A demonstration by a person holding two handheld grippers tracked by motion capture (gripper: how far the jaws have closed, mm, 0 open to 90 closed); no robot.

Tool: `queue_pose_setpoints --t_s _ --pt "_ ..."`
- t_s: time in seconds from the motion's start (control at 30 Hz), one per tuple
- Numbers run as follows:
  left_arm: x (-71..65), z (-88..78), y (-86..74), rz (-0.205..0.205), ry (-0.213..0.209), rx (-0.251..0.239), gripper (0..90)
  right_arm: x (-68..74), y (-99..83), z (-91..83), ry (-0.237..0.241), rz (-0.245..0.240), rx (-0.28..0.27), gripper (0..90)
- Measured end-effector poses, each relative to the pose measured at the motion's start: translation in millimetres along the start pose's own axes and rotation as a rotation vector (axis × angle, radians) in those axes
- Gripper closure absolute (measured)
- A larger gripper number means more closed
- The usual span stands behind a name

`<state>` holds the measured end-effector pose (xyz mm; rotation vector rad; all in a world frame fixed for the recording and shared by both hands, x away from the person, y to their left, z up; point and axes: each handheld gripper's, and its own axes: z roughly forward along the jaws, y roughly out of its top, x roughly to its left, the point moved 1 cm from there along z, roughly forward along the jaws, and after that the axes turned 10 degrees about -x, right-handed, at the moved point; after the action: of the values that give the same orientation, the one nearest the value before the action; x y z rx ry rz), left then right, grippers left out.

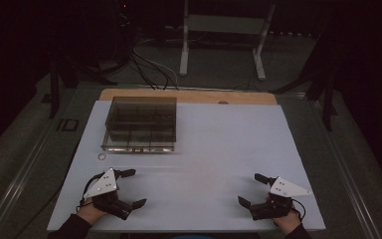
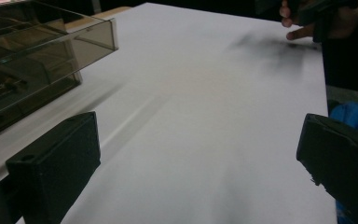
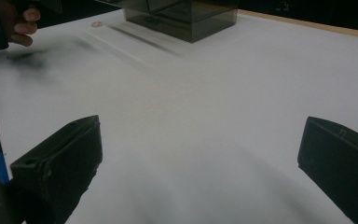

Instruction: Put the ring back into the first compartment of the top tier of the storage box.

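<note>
Grippers sit nearest, at the table's near edge, each held in a hand. The left gripper (image 1: 132, 188) has 2 blocky matte-black jaws spread wide with nothing between them, and a pale grey three-cornered plate on top; in the left gripper view (image 2: 200, 158) its jaws rise as squared, slightly grainy slabs over bare white surface. The right gripper (image 1: 252, 189) matches it in shape and finish, jaws likewise far apart and empty; the right gripper view (image 3: 200, 158) shows the same 2 dark blocks framing plain table. Both point roughly toward the table's middle, angled inward toward each other.

Beneath them lies the table (image 1: 219, 149), a smooth, flat white sheet with a strip of light wood showing along its far edge.

Just beyond the left gripper, a small thin ring (image 1: 101, 157) lies flat on the white surface, near the front left corner of the box; what it is made of cannot be told.

Farther off, on the far left part of the table, stands the box (image 1: 140, 124), a rectangular organizer of smoky, translucent brown plastic with hard straight walls and sharp corners. Inner partitions split it into several compartments; what they hold is too dim to tell. Its long axis runs left to right across the table, its front face toward the person.
</note>
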<state>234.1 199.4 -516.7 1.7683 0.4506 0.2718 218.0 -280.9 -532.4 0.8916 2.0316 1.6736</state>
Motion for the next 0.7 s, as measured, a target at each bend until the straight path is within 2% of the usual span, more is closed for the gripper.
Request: queue_pose_setpoints --t_s 0.43,0.5,0.7 --pt "-1.2 2.0 15.5 0.002 -0.048 -0.015 1.1 1.8 0.7 -1.5 0.006 0.001 -0.008 0.0" --pt "-2.6 1.4 18.8 0.025 -0.045 -0.015 1.1 2.0 0.5 -0.9 0.009 0.001 -0.006 0.0" --pt "-1.6 1.6 25.7 0.016 -0.069 -0.018 1.1 2.2 0.7 -1.6 0.007 -0.002 -0.007 0.0"
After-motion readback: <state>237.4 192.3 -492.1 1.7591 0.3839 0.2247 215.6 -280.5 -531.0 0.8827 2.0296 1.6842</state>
